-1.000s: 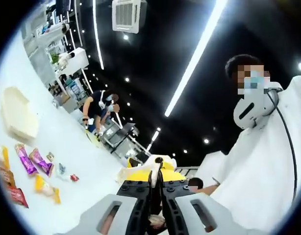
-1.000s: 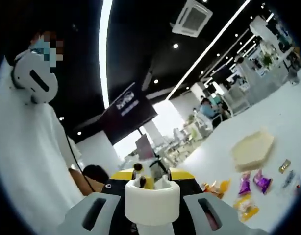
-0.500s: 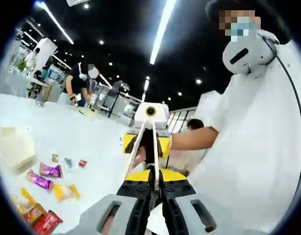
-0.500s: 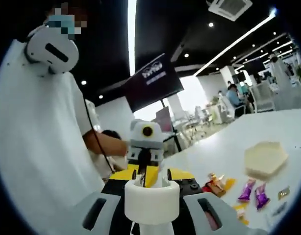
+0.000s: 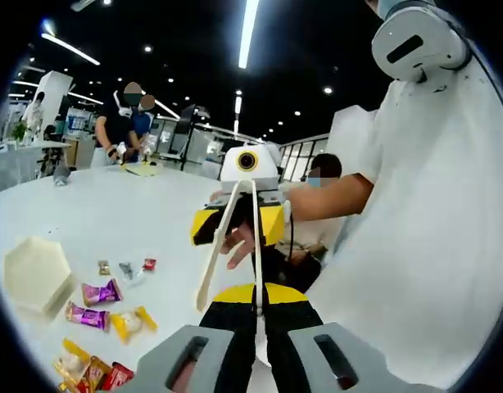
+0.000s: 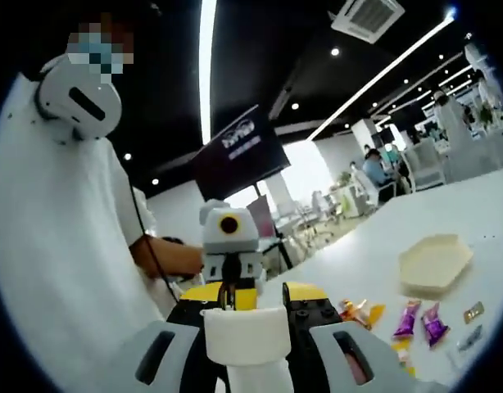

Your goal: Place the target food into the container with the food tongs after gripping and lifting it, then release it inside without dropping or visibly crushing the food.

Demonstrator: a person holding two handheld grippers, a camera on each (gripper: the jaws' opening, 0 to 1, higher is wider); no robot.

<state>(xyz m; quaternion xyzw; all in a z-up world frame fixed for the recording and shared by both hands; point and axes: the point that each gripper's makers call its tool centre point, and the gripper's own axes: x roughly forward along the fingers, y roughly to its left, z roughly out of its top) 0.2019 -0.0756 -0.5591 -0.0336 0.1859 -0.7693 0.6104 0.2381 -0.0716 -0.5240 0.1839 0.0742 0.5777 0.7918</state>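
Note:
Cream food tongs (image 5: pixel 233 237) run from my right gripper (image 5: pixel 245 214) toward the left gripper view's camera, with their two arms spread. My left gripper (image 5: pixel 257 315) is shut on the tip of one arm. In the right gripper view the tongs (image 6: pixel 245 334) fill the gap of my right gripper (image 6: pixel 245 348), which is shut on them, and my left gripper (image 6: pixel 227 274) faces it. A cream hexagonal container (image 5: pixel 34 274) (image 6: pixel 436 262) lies on the white table. Wrapped candies lie beside it: purple ones (image 5: pixel 100 292) (image 6: pixel 405 318), a yellow one (image 5: pixel 130 321).
The white table (image 5: pixel 153 221) stretches far behind the candies. More wrappers, red and orange (image 5: pixel 92 372), lie at its near edge. A person in a white shirt (image 5: pixel 415 246) stands close behind both grippers. Other people stand at a far table (image 5: pixel 129 123).
Both views have tilted down from the ceiling toward the table. The two grippers now face each other, and the tongs show stretched between them. The hand holding the right gripper has come into sight.

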